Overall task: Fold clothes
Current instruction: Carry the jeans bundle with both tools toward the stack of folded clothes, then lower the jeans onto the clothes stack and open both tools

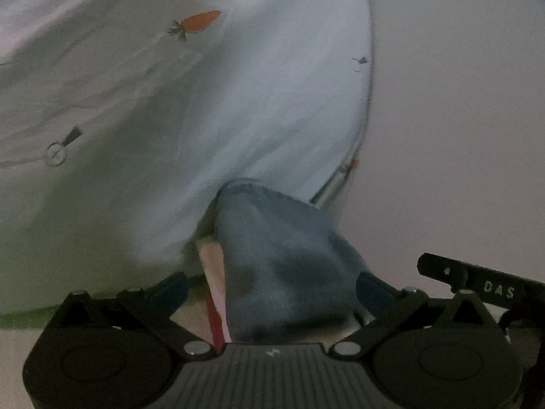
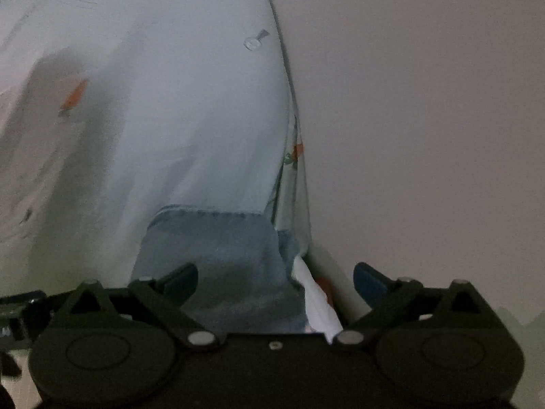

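**Both grippers at the blue edge of a white printed garment**

Pale wall (image 1: 460,119) fills the right half of each wrist view; plain, no features.

White garment (image 1: 204,109) spans the left and centre of both views, hanging or stretched away from the cameras, with creases and grey shadow. Its stitched outer edge curves down the middle of the frame. Seen again from the right wrist (image 2: 170,102).

Blue fabric band (image 1: 272,255), a denim-like trim at the garment's near end, bunches into the left gripper (image 1: 272,289). Jaws stand moderately apart, cloth filling the gap between the blue pads; cannot tell whether they actually pinch it.

Right gripper (image 2: 276,279): same blue band (image 2: 221,255) lies between its jaws, likewise part open, grip unclear. A white fold with a red mark sits just beside the right pad.

Small prints: orange carrot (image 1: 199,22), a small round grey motif (image 1: 63,146), a red and pink strip (image 1: 214,306) beside the band.
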The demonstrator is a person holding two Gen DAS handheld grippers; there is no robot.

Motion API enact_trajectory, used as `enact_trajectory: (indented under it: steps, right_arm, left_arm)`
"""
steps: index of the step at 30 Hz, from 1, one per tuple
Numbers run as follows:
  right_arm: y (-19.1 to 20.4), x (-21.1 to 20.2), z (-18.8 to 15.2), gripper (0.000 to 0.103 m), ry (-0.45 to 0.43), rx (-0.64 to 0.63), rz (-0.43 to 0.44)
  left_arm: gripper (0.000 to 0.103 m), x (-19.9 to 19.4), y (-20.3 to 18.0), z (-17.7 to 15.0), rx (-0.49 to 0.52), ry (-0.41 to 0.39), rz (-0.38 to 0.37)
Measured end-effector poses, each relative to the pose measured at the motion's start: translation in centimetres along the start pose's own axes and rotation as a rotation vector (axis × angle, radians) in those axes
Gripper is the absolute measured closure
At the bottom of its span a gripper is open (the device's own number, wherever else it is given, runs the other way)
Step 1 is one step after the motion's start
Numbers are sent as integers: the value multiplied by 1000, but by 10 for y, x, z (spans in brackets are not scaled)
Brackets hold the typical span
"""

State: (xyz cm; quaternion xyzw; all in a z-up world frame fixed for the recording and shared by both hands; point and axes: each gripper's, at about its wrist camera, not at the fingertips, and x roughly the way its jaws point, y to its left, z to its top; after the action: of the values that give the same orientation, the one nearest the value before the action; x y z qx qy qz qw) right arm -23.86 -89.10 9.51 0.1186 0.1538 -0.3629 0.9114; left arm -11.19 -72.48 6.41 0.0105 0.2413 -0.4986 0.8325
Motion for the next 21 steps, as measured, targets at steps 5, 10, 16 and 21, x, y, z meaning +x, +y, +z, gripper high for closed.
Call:
enact_trajectory:
  steps: [5, 10, 16, 21]
  right_arm:
    - [-2, -61, -29, 4, 36, 4, 0]
    - [0, -95, -69, 5, 119, 30, -8]
    - [7, -113, -98, 5, 185, 52, -28]
    - [12, -125, -113, 5, 217, 58, -41]
  left_arm:
    - [0, -37, -7, -31, 16, 68, -22]
    - [0, -67, -15, -69, 57, 133, -29]
    - [0, -89, -15, -97, 103, 194, -24]
    - [0, -105, -11, -106, 100, 206, -18]
